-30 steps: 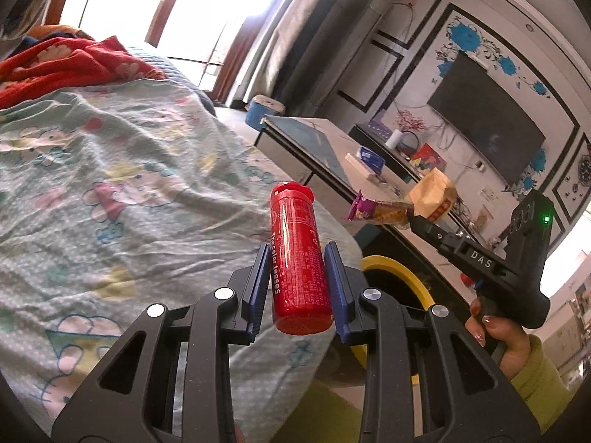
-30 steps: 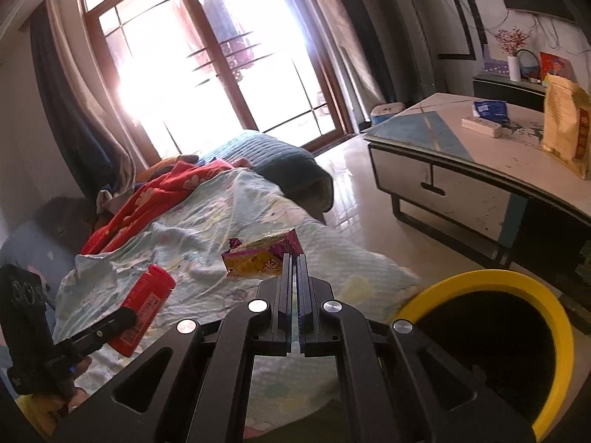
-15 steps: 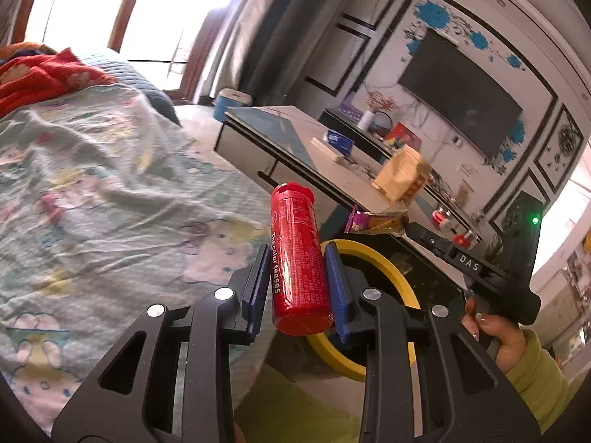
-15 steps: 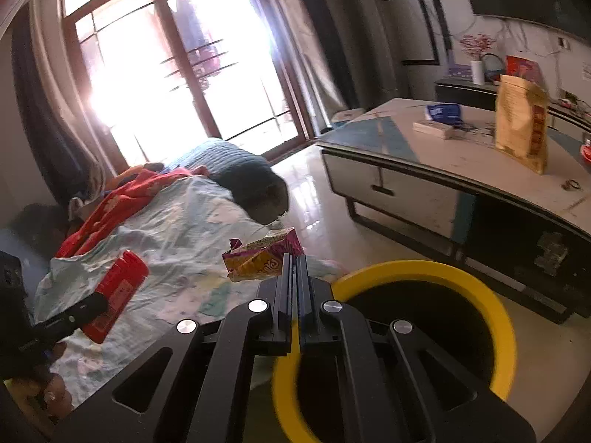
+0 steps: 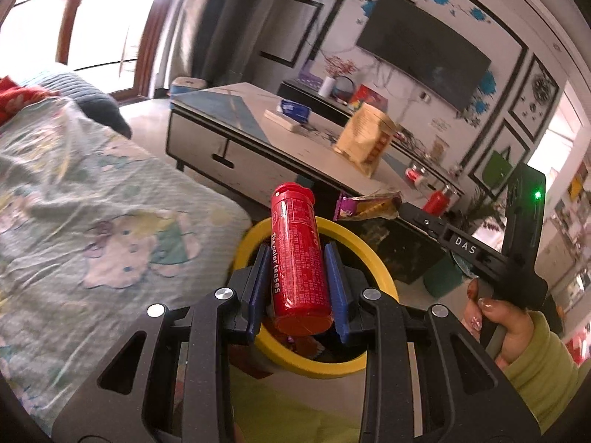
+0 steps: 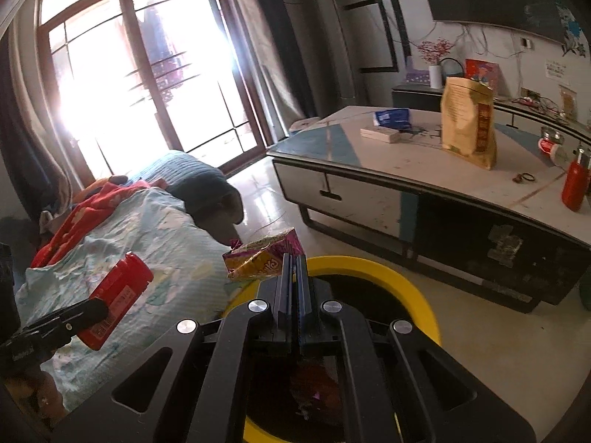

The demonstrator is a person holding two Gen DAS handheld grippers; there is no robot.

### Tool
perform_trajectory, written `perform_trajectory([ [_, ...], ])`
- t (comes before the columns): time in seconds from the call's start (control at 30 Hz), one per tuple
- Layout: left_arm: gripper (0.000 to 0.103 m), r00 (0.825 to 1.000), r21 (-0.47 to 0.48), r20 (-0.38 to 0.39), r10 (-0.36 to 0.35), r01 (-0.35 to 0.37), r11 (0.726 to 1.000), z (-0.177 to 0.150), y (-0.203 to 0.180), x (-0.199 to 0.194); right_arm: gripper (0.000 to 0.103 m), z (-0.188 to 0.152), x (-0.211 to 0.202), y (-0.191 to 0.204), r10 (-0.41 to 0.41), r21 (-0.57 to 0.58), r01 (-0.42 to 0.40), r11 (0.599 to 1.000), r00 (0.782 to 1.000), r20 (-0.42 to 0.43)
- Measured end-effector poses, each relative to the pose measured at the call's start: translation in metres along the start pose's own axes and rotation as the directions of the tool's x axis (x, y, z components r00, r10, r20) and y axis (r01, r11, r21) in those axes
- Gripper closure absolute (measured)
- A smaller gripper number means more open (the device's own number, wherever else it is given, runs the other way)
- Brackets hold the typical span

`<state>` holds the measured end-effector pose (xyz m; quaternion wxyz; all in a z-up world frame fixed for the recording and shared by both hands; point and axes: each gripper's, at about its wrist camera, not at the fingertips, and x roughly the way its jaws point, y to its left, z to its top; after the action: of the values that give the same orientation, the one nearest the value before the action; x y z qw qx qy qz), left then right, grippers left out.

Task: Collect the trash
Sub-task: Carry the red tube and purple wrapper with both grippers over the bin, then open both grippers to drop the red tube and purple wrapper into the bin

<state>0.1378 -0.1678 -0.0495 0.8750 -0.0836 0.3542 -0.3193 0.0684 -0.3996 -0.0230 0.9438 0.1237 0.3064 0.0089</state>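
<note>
Trash in both hands now, and you've swung it right over the bin: a second ago your left claw [image 5: 297,269] had the red tube [image 5: 298,258] out above the bed, with only a sliver of yellow rim showing; now the yellow-rimmed bin [image 5: 376,262] sits directly under and behind it. Same story on the other side, where the bin's dark mouth has slid in beneath your right claw [image 6: 294,269]. That looks like the carry finished and the drop next.

Your left claw is clamped on the red tube, blue pads pressed to both its sides, cap end pointing away from you. Your right claw is pinched tight on the purple-and-yellow snack wrapper [image 6: 258,254], which pokes out left of the tips, just above the bin's near rim.

Count it up: two pieces of trash in the air, one tube and one wrapper, and one bin, with some scraps already lying at its bottom. Over on the tabletop [image 6: 424,162] you've got one tall yellow bag [image 6: 467,125], one blue packet, one flat white box and one small red bottle, all untouched.
</note>
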Motion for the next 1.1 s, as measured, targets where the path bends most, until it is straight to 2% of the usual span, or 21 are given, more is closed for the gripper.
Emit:
perform_trajectory([
  [0.3,0.080,0.999,0.069,-0.039,-0.031,0.034,0.997,0.004,-0.030,0.028,0.101,-0.014,-0.004,-0.025,-0.017,0.028,0.018,0.999,0.999,-0.027],
  [0.57,0.080,0.998,0.117,-0.066,-0.021,0.029,0.993,0.007,-0.045,0.054,0.101,-0.023,-0.006,-0.039,-0.007,0.039,0.009,0.999,0.998,-0.059],
  [0.97,0.079,0.994,0.111,-0.108,-0.005,0.016,0.994,0.007,-0.044,0.086,0.099,-0.044,0.007,-0.046,0.050,0.087,-0.038,0.996,0.988,-0.145],
  [1.0,0.079,0.994,0.107,-0.113,-0.007,0.020,0.994,0.007,-0.043,0.088,0.098,-0.044,0.008,-0.047,0.052,0.093,-0.038,0.995,0.988,-0.148],
  [1.03,0.079,0.993,0.102,-0.117,-0.011,0.023,0.994,0.007,-0.043,0.089,0.091,-0.045,0.007,-0.048,0.052,0.103,-0.036,0.994,0.987,-0.152],
  [1.07,0.077,0.993,0.099,-0.118,-0.013,0.025,0.995,0.007,-0.043,0.090,0.078,-0.045,0.007,-0.048,0.052,0.103,-0.036,0.994,0.987,-0.152],
  [1.1,0.075,0.993,0.098,-0.120,-0.013,0.025,0.995,0.007,-0.043,0.091,0.071,-0.045,0.007,-0.050,0.051,0.109,-0.035,0.993,0.987,-0.149],
])
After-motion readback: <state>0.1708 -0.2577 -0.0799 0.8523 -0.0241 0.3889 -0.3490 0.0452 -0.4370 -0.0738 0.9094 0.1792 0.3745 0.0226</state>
